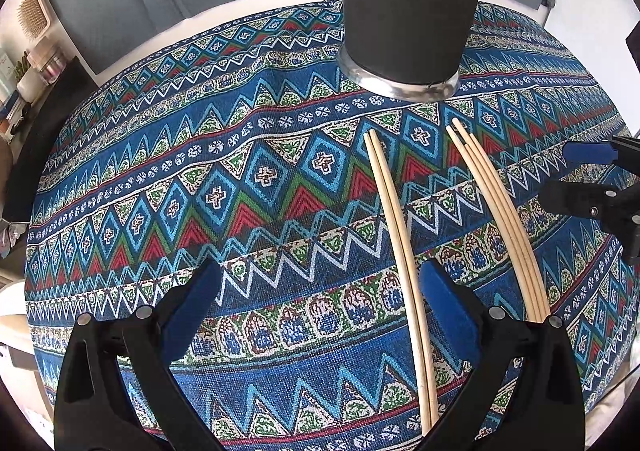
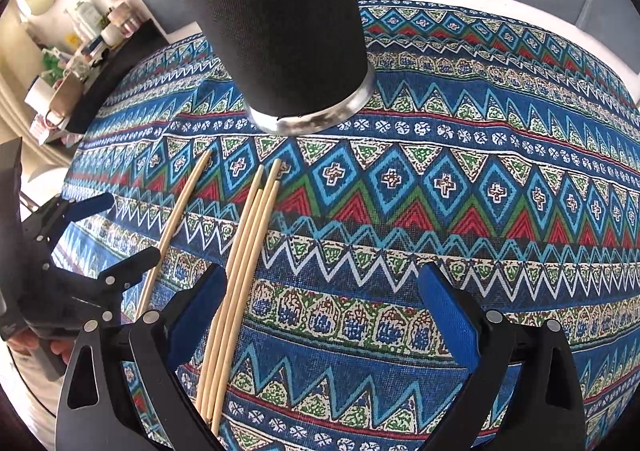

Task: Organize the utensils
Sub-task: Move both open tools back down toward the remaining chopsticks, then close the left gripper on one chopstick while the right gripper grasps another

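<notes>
- Patterned blue cloth with red, green and white zigzag and diamond bands (image 1: 248, 187) covers a white round table (image 1: 200, 17), with grey panels behind it and a cluttered shelf of small items (image 2: 84, 35) far off on the left.
- A tall black mesh-textured cup with a shiny metal base ring (image 1: 408, 11) stands upright on the cloth at the far side of the table, in the middle of both views.
- Two pale wooden chopsticks (image 1: 400, 235) lie side by side on the cloth, tips pointing toward the cup and stopping short of it.
- A bundle of about four more pale wooden chopsticks (image 1: 504, 219) lies just to the right of the pair, apart from it and likewise pointing toward the cup.
- The left gripper (image 1: 320, 299) hovers above the near cloth with its blue-padded jaws spread wide and nothing between them; the pair of chopsticks runs inside its right finger (image 1: 448, 311).
- The right gripper (image 2: 320, 303) is also spread wide and empty; the bundle passes just inside its left finger (image 2: 196, 311).
- Seen from the right wrist, the left gripper sits near the table's left edge, with a bit of a hand (image 2: 24, 343) visible on its handle.
</notes>
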Demonstrator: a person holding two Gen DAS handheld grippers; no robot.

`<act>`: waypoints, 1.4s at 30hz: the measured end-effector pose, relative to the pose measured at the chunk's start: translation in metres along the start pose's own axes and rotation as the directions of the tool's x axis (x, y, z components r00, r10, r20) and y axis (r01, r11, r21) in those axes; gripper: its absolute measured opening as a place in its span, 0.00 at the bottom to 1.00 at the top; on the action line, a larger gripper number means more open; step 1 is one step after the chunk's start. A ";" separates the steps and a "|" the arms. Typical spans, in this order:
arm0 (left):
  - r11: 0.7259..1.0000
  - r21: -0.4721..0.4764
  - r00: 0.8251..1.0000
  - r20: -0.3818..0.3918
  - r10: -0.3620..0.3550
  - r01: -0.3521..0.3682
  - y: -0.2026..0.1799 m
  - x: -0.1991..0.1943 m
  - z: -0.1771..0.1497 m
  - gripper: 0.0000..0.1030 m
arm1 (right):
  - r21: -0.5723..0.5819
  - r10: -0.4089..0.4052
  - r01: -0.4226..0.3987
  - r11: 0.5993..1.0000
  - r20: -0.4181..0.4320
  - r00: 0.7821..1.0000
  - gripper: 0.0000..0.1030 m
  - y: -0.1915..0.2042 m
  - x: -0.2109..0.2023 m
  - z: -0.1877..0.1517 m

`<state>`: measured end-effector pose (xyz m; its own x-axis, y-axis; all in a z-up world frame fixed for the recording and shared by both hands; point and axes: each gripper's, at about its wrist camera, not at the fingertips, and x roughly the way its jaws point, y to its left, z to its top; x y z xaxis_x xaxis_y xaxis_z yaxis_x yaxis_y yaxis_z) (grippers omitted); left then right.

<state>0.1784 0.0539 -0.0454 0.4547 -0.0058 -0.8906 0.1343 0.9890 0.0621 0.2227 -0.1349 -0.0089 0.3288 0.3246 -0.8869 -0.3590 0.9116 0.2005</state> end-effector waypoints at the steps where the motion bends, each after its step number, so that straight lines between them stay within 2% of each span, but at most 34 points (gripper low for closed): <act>1: 1.000 0.003 1.000 0.001 0.005 -0.005 -0.001 0.001 -0.001 0.94 | -0.001 0.000 0.000 1.000 -0.007 1.000 0.90 0.002 0.002 0.001; 10: 1.000 0.008 1.000 0.000 0.000 0.000 0.001 0.002 -0.001 0.94 | -0.021 -0.007 0.007 1.000 -0.020 1.000 0.90 0.010 0.011 0.001; 16: 1.000 -0.010 1.000 -0.002 0.014 -0.014 0.011 0.003 0.001 0.95 | -0.114 -0.125 0.123 0.986 -0.013 0.992 0.90 0.031 0.022 0.001; 20: 0.999 -0.021 1.000 -0.009 0.026 -0.026 0.018 0.005 0.002 0.96 | -0.106 -0.129 0.128 0.986 -0.001 0.992 0.90 0.038 0.025 0.001; 24: 0.999 -0.046 1.000 -0.013 0.016 -0.016 0.023 0.005 0.000 0.96 | -0.089 -0.137 0.136 0.987 0.000 0.991 0.90 0.027 0.020 -0.003; 30: 0.999 -0.036 1.000 -0.006 0.003 -0.003 0.023 0.006 0.000 0.96 | -0.098 -0.159 0.158 0.983 -0.007 0.987 0.93 0.022 0.020 -0.006; 33: 0.997 -0.066 0.997 -0.071 -0.036 0.031 0.024 0.016 0.002 0.96 | -0.139 -0.201 0.200 0.970 0.007 0.980 0.92 0.034 0.023 -0.005; 36: 0.998 -0.061 0.998 -0.062 -0.027 0.024 0.021 0.018 0.005 0.96 | -0.120 -0.182 0.179 0.977 -0.013 0.983 0.92 0.028 0.023 -0.004; 42: 0.998 -0.045 0.998 -0.043 -0.039 0.037 0.026 0.022 0.003 0.96 | -0.153 -0.154 0.155 0.976 0.020 0.988 0.89 0.009 0.013 -0.011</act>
<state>0.1949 0.0791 -0.0616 0.4105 -0.0379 -0.9111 0.1111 0.9938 0.0088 0.2137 -0.1253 -0.0233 0.3975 0.1857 -0.8986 -0.4329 0.9014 -0.0052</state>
